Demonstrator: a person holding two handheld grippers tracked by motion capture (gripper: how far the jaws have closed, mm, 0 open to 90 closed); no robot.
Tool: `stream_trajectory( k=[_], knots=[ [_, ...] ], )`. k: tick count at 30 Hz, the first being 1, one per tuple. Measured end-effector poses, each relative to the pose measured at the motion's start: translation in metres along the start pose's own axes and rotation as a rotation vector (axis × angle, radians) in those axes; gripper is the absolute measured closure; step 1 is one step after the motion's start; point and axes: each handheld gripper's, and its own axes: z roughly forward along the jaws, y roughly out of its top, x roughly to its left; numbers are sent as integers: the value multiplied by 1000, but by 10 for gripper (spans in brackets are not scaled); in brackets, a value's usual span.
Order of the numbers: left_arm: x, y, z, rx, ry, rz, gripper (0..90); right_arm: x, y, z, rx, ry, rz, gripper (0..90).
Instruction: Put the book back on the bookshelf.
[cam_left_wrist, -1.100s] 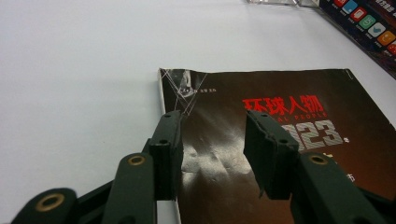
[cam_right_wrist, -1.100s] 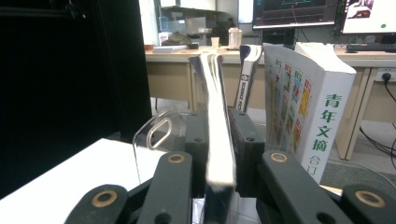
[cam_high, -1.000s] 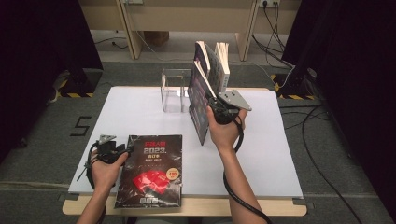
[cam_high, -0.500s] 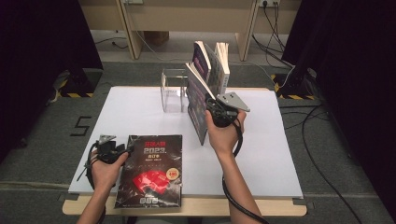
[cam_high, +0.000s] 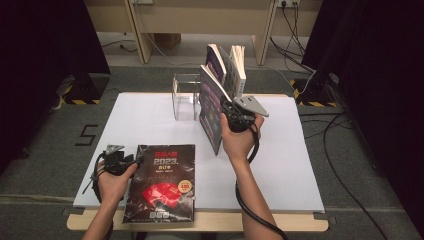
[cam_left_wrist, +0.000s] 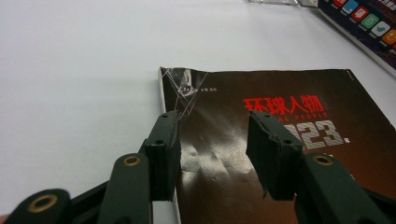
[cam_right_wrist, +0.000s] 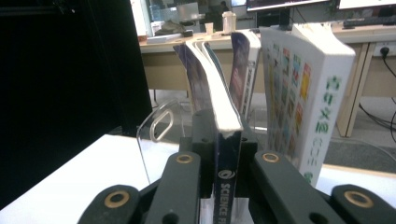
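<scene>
Right gripper (cam_right_wrist: 217, 140) just closed, gripping book (cam_right_wrist: 219, 116) spine

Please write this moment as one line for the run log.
right gripper: shut on upright book, jaws just closing | left gripper: open over flat magazine | clear stand: behind

A lab or office: desks (cam_right_wrist: 261, 37) with monitors (cam_right_wrist: 280, 4), black curtains (cam_high: 370, 60), floor cables (cam_high: 345, 165).

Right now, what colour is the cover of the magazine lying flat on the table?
Black, with red lettering and a red picture; the magazine shows best in the high view.
</scene>
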Motion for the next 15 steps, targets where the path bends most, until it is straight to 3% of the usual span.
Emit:
stream_trajectory(
  k=[15],
  knots=[
    [2, 0, -1, -2, 4, -4, 537, 1, 13, 18, -40, -8, 13, 846]
  ],
)
